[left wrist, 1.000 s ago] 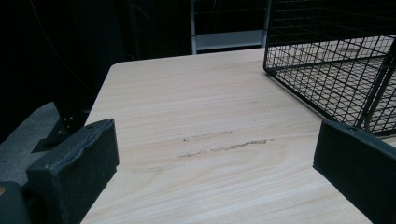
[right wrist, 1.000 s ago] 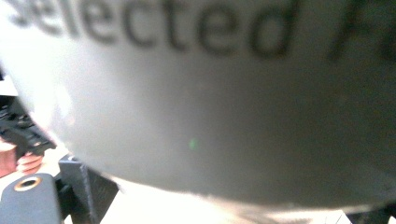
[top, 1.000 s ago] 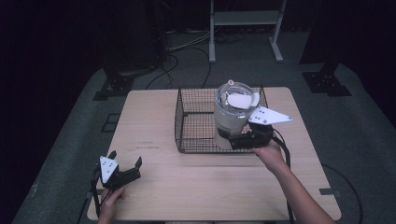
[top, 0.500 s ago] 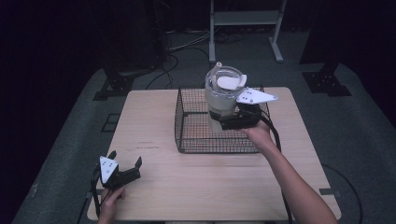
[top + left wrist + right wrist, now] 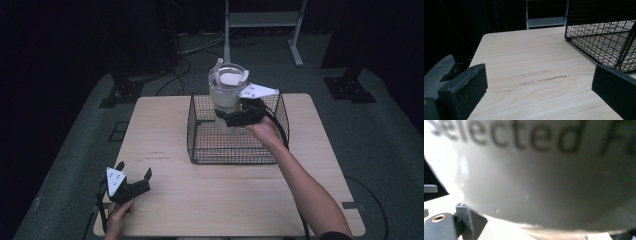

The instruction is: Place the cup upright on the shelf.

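A pale grey tumbler point(image 5: 226, 95) with a clear lid and a short straw hangs upright over the black wire basket point(image 5: 235, 152), its base at about rim height. My right gripper point(image 5: 229, 119) is shut on its lower body from the right. Up close in the right gripper view, the tumbler's wall point(image 5: 544, 175) carries blurred dark lettering. My left gripper point(image 5: 134, 170) rests open at the table's front left corner, nothing between its fingers. Its two black pads point(image 5: 466, 87) frame bare wood, with the basket point(image 5: 604, 30) off to the right.
The basket stands at the back middle of the light wooden table point(image 5: 165, 130). Faint scuff marks point(image 5: 541, 78) lie ahead of the left gripper. A white metal stand point(image 5: 260, 30) and cables sit on the dark floor beyond the table.
The right gripper has lifted the tumbler up from inside the basket and carried it a little left and farther back. The left gripper has stayed put.
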